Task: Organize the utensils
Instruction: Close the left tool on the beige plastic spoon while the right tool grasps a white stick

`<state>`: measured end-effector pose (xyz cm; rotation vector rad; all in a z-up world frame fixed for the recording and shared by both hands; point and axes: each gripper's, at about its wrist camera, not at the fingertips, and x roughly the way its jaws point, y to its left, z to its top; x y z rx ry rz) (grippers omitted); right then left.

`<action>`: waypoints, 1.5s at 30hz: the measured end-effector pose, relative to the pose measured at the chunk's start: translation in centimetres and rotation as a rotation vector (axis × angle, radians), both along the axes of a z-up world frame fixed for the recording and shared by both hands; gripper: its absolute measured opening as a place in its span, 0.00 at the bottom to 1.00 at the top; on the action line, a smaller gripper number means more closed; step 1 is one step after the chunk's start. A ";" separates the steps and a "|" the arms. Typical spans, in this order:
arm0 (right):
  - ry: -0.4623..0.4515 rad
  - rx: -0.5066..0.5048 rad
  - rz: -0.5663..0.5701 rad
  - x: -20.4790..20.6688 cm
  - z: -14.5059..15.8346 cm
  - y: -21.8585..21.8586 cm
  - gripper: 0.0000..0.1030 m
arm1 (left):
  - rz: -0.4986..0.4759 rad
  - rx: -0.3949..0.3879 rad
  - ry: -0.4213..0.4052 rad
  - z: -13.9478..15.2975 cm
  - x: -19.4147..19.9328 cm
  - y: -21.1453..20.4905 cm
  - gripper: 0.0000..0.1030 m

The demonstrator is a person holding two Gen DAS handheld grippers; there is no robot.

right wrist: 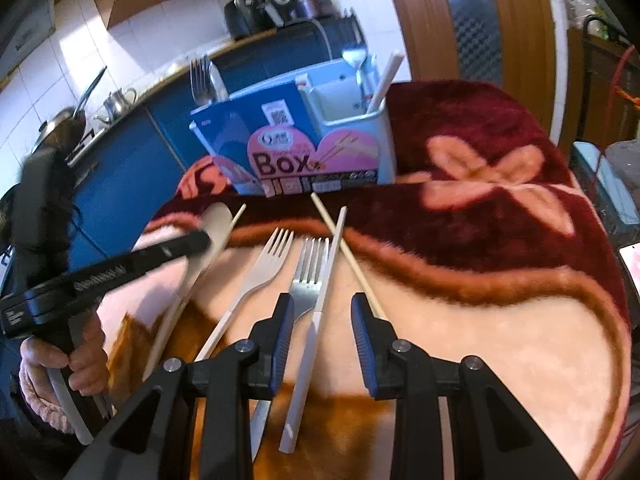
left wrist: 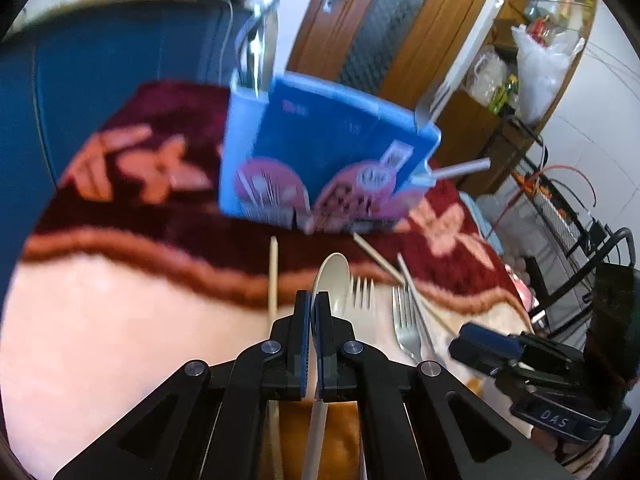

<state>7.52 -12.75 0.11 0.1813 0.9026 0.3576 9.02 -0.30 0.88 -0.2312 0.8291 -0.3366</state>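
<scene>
1. Broadly, everything lies on a plush blanket (right wrist: 500, 340) patterned in dark red, pink and orange, soft and thick enough that thin utensils sink a little into the pile.
2. At the far side stands the blue utensil box (right wrist: 304, 140), a smooth plastic holder still wrapped in a printed card sleeve; a fork stands in its left compartment, and a pale chopstick and another utensil in its right.
3. Nearer, the loose utensils lie in a row, long axes running roughly from the hand-held grippers toward the box: a beige spoon (right wrist: 212, 232), a beige plastic fork (right wrist: 264, 272), a shiny metal fork (right wrist: 308, 276), a white chopstick (right wrist: 320, 308) and a thin wooden chopstick (right wrist: 352, 264) crossing it.
4. The left hand-held gripper (left wrist: 311, 300) is the one at the spoon; its ribbed blue pads are closed nearly together on the spoon's handle just below the bowl, with the bowl pointing straight ahead toward the box.
5. The right hand-held gripper (right wrist: 320, 312) is wide open and holds nothing, straddling the white chopstick and the metal fork's neck, so it looks nearest to those two.
6. I judge the spoon's next move is a lift forward to the box, tipping the handle down.
</scene>
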 end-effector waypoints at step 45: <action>0.054 0.045 0.099 3.8 1.8 0.1 0.07 | -0.167 0.108 0.258 -2.4 3.8 -1.9 0.03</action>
